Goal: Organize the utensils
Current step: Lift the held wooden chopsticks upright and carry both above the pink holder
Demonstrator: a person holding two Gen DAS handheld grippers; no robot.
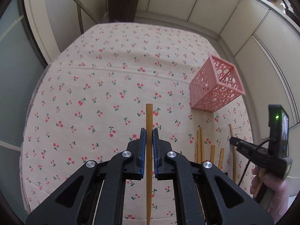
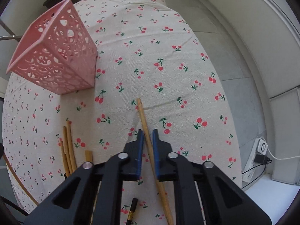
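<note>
Between the blue pads: a wooden chopstick (image 1: 149, 150) sits in the left gripper (image 1: 149, 131), running straight along the fingers, its blunt end poking out past the tips.
Left gripper state: jaws drawn in on that chopstick, pads at both its sides.
Right gripper (image 2: 148, 134): closed around a second chopstick (image 2: 148, 140), which crosses the gap on a slant, tip out front, tail trailing back to the right.
Pink basket (image 1: 215, 86): the landmark, a perforated holder standing upright on the cloth, ahead and to the right of the left gripper's chopstick; ahead-left of the right one.
Loose chopsticks (image 1: 201, 146): a small bunch lying on the cloth nearer than the basket, between the two grippers.
Dark chopstick (image 2: 132, 211): lying under the right gripper, well nearer than the basket.
Cherry-print tablecloth (image 1: 93, 93): under everything.
Dark bin (image 1: 122, 6): beyond the table's far edge, well past the basket.
</note>
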